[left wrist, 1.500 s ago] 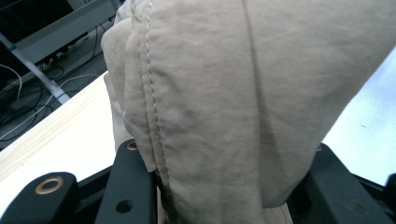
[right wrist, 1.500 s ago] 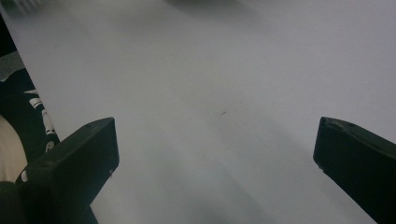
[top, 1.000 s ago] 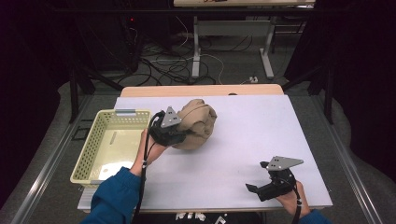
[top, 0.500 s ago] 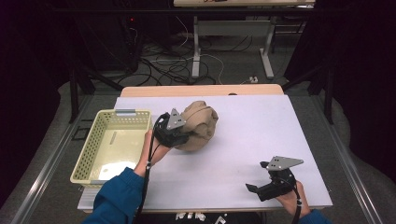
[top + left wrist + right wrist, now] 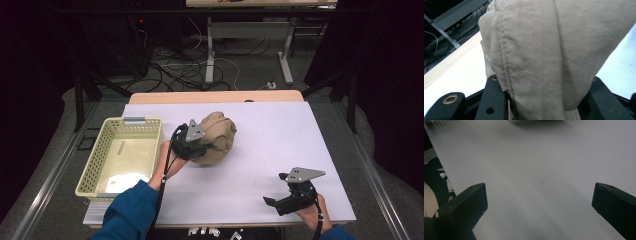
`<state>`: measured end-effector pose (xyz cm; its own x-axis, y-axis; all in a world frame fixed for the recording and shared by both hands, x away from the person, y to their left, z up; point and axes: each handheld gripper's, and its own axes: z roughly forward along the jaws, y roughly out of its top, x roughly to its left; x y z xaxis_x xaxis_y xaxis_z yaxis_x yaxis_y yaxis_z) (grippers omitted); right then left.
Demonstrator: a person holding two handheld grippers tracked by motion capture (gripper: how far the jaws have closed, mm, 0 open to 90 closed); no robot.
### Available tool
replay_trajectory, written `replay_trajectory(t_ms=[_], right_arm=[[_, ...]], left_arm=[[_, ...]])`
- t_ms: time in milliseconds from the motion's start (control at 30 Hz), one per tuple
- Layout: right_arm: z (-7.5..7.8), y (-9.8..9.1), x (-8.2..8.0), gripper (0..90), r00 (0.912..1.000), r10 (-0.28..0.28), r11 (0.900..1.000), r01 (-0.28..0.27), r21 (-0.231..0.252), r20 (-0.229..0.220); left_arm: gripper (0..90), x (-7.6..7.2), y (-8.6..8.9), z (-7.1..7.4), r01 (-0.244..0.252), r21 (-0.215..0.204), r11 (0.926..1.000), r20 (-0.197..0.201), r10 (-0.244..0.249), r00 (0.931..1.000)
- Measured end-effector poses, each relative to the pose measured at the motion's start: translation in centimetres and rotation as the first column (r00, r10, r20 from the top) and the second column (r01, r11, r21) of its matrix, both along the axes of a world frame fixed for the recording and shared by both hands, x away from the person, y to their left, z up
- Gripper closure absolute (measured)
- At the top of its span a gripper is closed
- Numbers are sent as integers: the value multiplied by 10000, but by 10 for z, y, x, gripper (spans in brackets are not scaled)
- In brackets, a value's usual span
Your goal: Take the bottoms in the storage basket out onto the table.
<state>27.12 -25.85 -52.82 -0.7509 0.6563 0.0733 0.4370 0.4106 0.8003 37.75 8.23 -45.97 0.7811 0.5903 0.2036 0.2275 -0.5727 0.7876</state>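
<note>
A crumpled beige cloth bundle (image 5: 217,136) lies on the white table (image 5: 285,135), left of the middle. My left gripper (image 5: 199,148) is at the bundle's near left side. In the left gripper view its two black jaws press on a thick stitched fold of the cloth (image 5: 544,57), so the left gripper (image 5: 544,100) is shut on it. My right gripper (image 5: 276,191) rests near the table's front right corner, held by a hand. In the right gripper view the right gripper (image 5: 539,202) stands open, with only bare table between its jaws.
A pale yellow plastic basket (image 5: 91,161) stands at the table's left edge, close to my left forearm in its blue sleeve (image 5: 131,210). Beyond the table's wooden far edge (image 5: 215,97) are cables and desk legs on a dark floor.
</note>
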Motion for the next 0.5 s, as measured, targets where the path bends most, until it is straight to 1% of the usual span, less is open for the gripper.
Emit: replay_trajectory(t_ms=[33, 67, 133, 233, 267, 333, 367, 400, 433, 467, 500], right_arm=[[0, 0, 0, 0, 10000, 5, 10000, -5, 0, 1], [0, 0, 0, 0, 10000, 7, 10000, -7, 0, 10], [0, 0, 0, 0, 10000, -4, 10000, 4, -3, 9], [0, 0, 0, 0, 10000, 0, 10000, 0, 12, 7], [0, 0, 0, 0, 10000, -17, 10000, 17, 2, 11], [0, 0, 0, 0, 10000, -27, 10000, 27, -1, 24], [0, 0, 0, 0, 10000, -27, 10000, 27, -1, 24], [1, -1, 0, 0, 10000, 8, 10000, -8, -38, -21], [1, -1, 0, 0, 10000, 4, 10000, -4, -34, -16], [1, -1, 0, 0, 10000, 18, 10000, -18, -30, -25], [0, 0, 0, 0, 10000, -19, 10000, 19, 12, 26]], left_arm=[[584, 0, -1, -1, 52, 43, 10000, -47, -52, 10000], [583, 0, -2, -2, 35, 56, 10000, -9, -35, 10000], [583, 0, -3, -4, 26, 81, 10000, -133, -25, 9999], [583, 1, -6, -9, 28, 55, 10000, -85, -27, 10000], [583, 1, -6, -10, 87, 163, 9998, -186, -84, 9998], [583, 1, -8, -11, 45, 177, 9998, -178, -42, 9998], [583, 1, -8, -12, 110, 264, 9996, -271, -103, 9996], [583, 1, -11, -14, 97, 253, 9996, -179, -93, 9998], [583, 1, -11, -14, 97, 253, 9996, -179, -93, 9998], [583, 1, -12, -14, 200, 418, 9989, -234, -190, 9995], [583, 1, -12, -14, 200, 418, 9989, -234, -190, 9995]])
